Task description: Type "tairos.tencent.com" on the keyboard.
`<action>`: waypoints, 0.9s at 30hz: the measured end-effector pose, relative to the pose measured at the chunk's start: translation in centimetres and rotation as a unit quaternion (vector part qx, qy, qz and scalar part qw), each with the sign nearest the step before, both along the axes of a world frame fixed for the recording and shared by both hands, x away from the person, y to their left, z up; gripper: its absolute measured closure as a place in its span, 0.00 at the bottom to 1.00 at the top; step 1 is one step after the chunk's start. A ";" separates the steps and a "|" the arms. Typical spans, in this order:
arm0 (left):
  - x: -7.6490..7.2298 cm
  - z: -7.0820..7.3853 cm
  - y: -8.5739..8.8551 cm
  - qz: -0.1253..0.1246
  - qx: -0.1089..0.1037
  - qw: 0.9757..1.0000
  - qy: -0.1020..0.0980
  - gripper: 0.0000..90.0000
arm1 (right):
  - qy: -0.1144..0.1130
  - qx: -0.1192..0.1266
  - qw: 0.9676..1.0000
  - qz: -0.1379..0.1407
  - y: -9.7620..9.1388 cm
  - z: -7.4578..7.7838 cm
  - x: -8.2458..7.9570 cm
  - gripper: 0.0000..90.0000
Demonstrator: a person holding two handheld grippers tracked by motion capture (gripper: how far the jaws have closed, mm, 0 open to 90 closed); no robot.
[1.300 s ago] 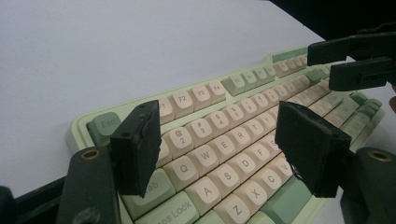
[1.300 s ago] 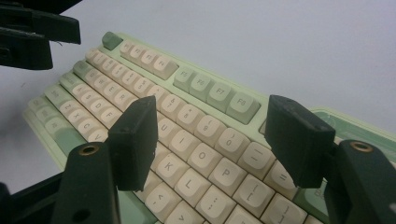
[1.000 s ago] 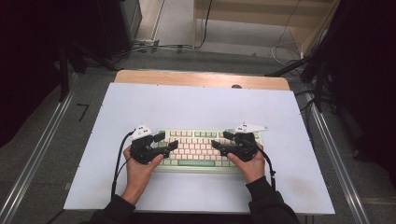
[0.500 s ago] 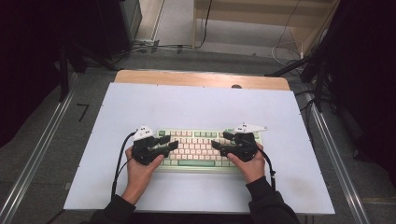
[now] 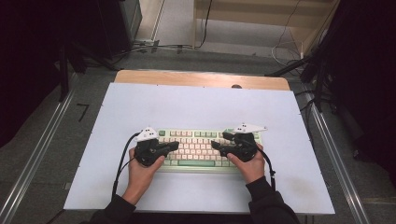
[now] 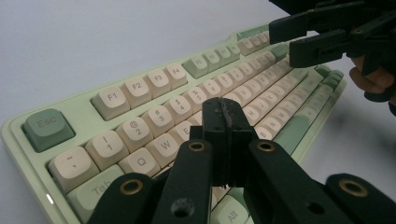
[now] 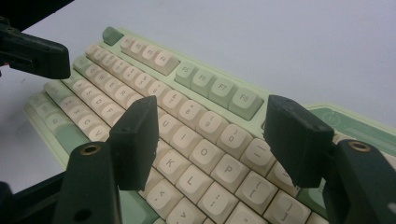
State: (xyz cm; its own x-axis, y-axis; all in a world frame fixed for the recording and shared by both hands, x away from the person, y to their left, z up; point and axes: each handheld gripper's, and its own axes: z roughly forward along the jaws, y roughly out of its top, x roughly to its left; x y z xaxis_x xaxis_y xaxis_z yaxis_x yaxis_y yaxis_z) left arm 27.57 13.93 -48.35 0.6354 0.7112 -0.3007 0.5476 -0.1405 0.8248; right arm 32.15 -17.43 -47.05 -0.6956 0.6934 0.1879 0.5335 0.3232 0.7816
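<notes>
The left tool [image 5: 173, 146] hovers over the left half of the pale green keyboard with cream keycaps [image 5: 198, 148]; its jaws have just been closing and now meet, clenched on nothing. The keyboard lies flat near the front middle of the white counter [image 5: 196, 105]. At its right half the right tool [image 5: 216, 145] hangs above the keys, jaws spread wide and released, gripping nothing.

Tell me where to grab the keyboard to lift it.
Probably by its short ends. The keyboard lies flat and is long and thin, so the open right gripper could come in level from the right end, one jaw over the edge, one under. Its case rim is bare there.
</notes>
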 end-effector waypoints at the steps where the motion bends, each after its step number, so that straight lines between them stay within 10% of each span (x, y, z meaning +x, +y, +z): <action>1: 0.0 0.0 -0.1 0.001 0.004 1.000 0.002 1.00 | 0.000 0.000 1.000 0.000 0.0 0.0 0.0 0.37; 11: 0.3 -0.7 -0.5 0.014 0.057 0.998 0.018 1.00 | 0.004 0.000 1.000 0.000 0.1 0.0 0.0 0.37; 27: 0.4 -0.9 -0.7 0.014 0.068 0.997 0.027 1.00 | 0.001 0.000 1.000 0.001 0.1 0.0 -0.1 0.38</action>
State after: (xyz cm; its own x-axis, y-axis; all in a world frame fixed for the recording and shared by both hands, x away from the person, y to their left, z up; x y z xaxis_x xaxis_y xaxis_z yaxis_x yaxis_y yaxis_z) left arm 27.99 13.21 -49.26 0.6009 0.7647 -0.2327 0.5953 -0.2339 0.7687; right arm 32.10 -17.36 -47.07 -0.6962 0.6925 0.1892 0.5349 0.3246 0.7800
